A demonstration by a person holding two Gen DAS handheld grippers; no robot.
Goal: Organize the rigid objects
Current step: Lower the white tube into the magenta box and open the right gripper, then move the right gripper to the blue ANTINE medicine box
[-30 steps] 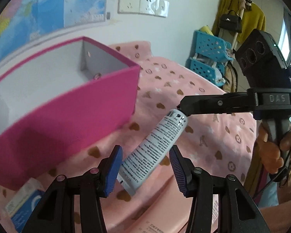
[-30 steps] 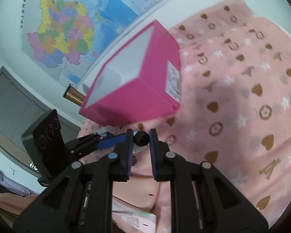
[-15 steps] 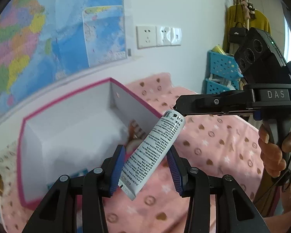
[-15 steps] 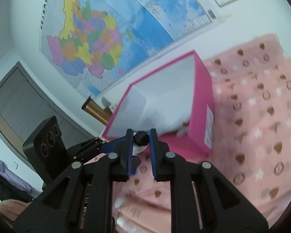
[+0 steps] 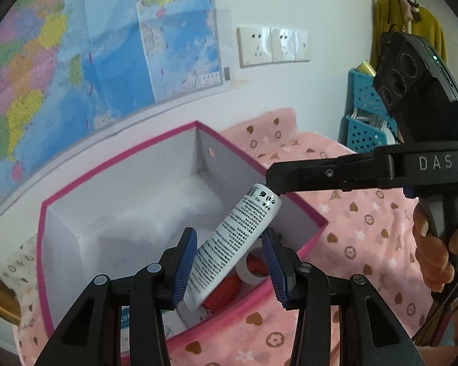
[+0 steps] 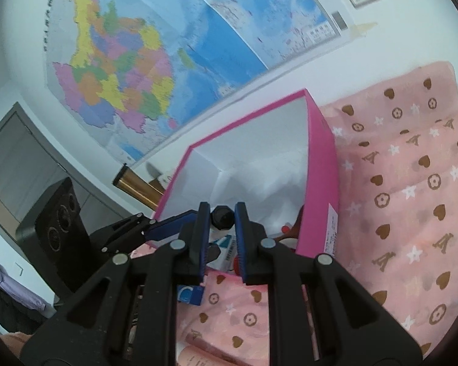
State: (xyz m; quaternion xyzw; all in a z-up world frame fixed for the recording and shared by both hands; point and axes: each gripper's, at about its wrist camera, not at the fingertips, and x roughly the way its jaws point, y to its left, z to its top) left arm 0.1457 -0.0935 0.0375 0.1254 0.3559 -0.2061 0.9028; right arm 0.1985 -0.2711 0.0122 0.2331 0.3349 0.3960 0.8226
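A white tube [image 5: 233,242] with black print hangs tilted over the open pink box [image 5: 308,210]. My right gripper [image 6: 223,216] is shut on the tube's black cap [image 6: 222,216]; it shows as a black finger [image 5: 329,174] in the left wrist view. My left gripper [image 5: 229,270] is open, its blue pads on either side of the tube's lower end, not pressing it. The pink box [image 6: 320,152] has white walls. It holds a red-and-white tape roll [image 5: 253,270], a red item and a blue-white packet [image 6: 226,250].
The box stands on a pink patterned cloth [image 5: 366,244] against a wall with a map [image 5: 76,61] and sockets [image 5: 271,45]. Blue baskets [image 5: 363,116] stand at the right. A gold tube [image 6: 137,187] lies left of the box. A pink booklet [image 6: 216,350] lies near the front edge.
Both grippers moved with the tube from in front of the box to above its open top. The left jaws stayed apart around the tube's lower end.
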